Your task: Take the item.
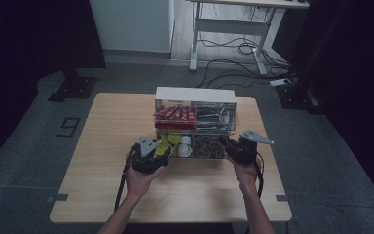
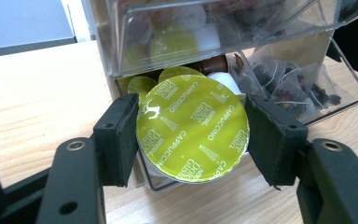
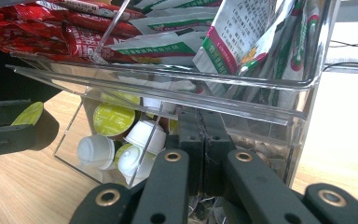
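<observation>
A clear two-tier drawer organizer (image 1: 195,95) stands mid-table. My left gripper (image 2: 193,140) is shut on a yellow-green cappuccino capsule (image 2: 191,126), its foil lid facing the camera, just in front of the open lower left drawer (image 2: 135,84) of more capsules. In the high view that gripper (image 1: 157,151) sits at the organizer's front left. My right gripper (image 3: 206,135) has its jaws pressed together on the clear front wall of the tilted-out lower right drawer (image 2: 349,86), which holds tea bags (image 2: 284,79). It also appears at the organizer's front right (image 1: 231,147).
The upper drawers hold red sachets (image 3: 51,28) and green-and-white packets (image 3: 242,42). White and yellow-green capsules (image 3: 114,119) lie in the lower left drawer. Bare wooden tabletop (image 1: 185,195) stretches toward the person. A desk frame and cables (image 1: 233,48) stand on the floor beyond.
</observation>
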The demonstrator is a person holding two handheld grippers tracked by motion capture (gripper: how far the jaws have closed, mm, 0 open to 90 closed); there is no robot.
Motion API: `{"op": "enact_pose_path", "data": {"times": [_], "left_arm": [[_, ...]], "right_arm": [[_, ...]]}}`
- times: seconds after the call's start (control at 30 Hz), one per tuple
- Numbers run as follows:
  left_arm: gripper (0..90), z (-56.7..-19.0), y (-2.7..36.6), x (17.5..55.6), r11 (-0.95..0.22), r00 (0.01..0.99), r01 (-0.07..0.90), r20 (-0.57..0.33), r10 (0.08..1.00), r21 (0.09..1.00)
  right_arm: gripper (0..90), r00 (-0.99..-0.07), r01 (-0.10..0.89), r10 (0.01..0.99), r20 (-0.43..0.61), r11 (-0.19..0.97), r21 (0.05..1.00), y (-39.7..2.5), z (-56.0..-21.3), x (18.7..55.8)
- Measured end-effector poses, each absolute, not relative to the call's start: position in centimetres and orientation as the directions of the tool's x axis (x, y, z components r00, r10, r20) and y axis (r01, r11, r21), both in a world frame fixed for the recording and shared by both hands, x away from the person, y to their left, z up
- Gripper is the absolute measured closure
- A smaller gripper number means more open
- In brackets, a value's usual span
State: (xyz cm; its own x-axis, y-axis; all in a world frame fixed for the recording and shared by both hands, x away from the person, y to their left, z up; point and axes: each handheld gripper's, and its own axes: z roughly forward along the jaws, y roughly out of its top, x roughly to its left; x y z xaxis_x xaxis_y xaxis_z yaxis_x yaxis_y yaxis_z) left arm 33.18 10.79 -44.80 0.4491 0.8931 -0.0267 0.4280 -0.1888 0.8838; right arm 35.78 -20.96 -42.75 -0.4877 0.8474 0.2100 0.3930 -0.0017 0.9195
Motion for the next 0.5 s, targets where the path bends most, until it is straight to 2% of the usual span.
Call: {"op": "enact_pose_path", "data": {"times": [0.5], "left_arm": [[38.1, -44.9, 12.6, 33.1, -0.183, 0.422, 0.44, -0.023, 0.906, 0.879]], "right_arm": [[88.4, -0.487, 0.392, 0.848, 0.207, 0.001, 0.92, -20.9, -42.7, 35.8]]}}
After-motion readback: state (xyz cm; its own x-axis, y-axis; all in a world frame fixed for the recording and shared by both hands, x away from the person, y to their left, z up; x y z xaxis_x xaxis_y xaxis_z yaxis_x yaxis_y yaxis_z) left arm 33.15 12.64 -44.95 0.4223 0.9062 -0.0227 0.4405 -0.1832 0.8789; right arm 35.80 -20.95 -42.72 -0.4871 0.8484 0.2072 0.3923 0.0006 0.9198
